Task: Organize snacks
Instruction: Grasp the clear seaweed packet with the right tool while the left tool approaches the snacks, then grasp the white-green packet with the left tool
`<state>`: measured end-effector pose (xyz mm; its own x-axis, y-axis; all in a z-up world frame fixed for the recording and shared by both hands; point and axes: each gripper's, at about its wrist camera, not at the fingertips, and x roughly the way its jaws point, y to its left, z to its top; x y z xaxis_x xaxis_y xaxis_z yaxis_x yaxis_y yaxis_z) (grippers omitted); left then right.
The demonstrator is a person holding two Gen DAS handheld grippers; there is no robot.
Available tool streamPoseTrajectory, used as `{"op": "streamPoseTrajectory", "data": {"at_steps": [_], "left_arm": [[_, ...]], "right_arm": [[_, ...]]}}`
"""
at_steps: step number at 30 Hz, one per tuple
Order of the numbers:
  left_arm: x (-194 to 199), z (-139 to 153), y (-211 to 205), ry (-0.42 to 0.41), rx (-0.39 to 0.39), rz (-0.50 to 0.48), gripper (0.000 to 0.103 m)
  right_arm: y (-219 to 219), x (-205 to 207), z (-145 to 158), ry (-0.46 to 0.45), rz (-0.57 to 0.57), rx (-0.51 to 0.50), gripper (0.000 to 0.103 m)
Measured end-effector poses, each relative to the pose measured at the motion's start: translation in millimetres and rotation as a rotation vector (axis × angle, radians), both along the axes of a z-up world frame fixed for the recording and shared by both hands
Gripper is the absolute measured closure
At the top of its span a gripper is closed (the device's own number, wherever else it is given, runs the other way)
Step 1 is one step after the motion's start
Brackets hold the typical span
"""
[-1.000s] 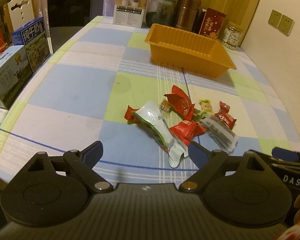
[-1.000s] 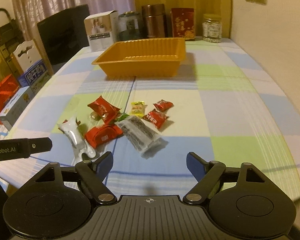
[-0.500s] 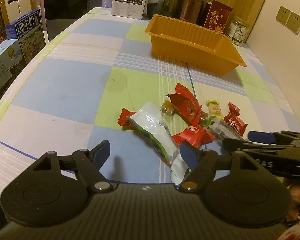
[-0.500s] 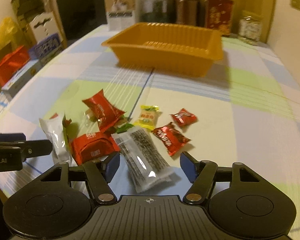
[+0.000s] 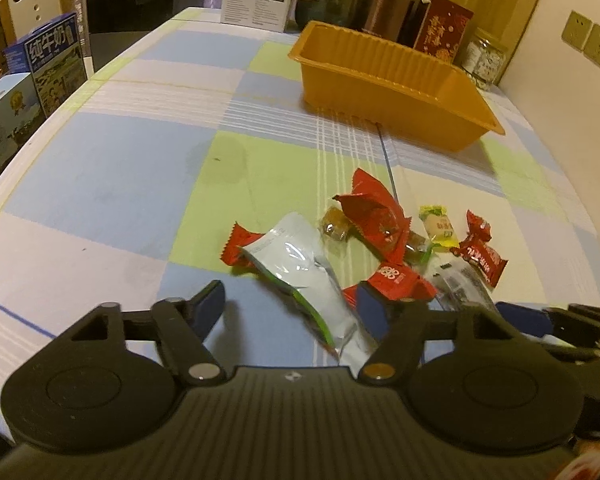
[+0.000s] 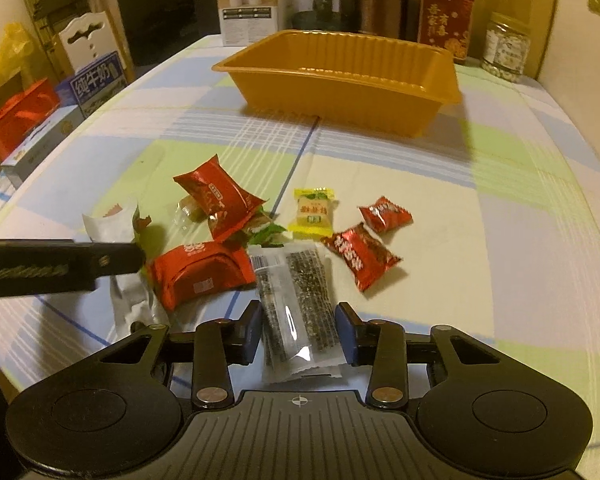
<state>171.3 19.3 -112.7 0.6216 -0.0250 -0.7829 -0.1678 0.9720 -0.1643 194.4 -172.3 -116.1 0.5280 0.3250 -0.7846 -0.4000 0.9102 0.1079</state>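
Several wrapped snacks lie in a loose pile on the checked tablecloth. My left gripper point(image 5: 290, 306) is open, its fingers either side of a silver-and-green pouch point(image 5: 300, 276). My right gripper point(image 6: 298, 326) is open around a clear packet of dark seaweed snack point(image 6: 298, 308), pads close to its sides but apart from it. Red packets point(image 6: 202, 272), a yellow candy point(image 6: 312, 212) and two small red candies point(image 6: 360, 254) lie around. An empty orange tray point(image 6: 340, 80) stands farther back; it also shows in the left wrist view point(image 5: 392, 88).
Jars, a copper canister point(image 6: 382, 0), a red box and a white carton point(image 6: 248, 4) line the table's back edge. Milk cartons point(image 5: 56, 60) and boxes stand off the left edge. The wall runs along the right side. The left gripper point(image 6: 60, 266) reaches in from the left.
Both grippers have moved forward and down onto the pile. The left now straddles the silver pouch, the right straddles the seaweed packet and its jaws have narrowed.
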Motion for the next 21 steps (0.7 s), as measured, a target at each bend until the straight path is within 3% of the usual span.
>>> {"op": "streamPoseTrajectory", "data": {"at_steps": [7,13,21], "left_arm": [[-2.3,5.7,4.1,0.007,0.024,-0.053,0.055],[-11.8,11.2,17.4,0.025,0.057,-0.053,0.058],[-5.0,4.8,18.9,0.031,-0.071,0.036,0.054]], "right_arm": [[-7.9,-13.6,0.4,-0.005,-0.048,0.033,0.063],[-9.4,-18.8,0.6,-0.009,-0.064,0.032,0.063],[-11.3,-19.8,0.5,-0.015,-0.082,0.045,0.063]]}}
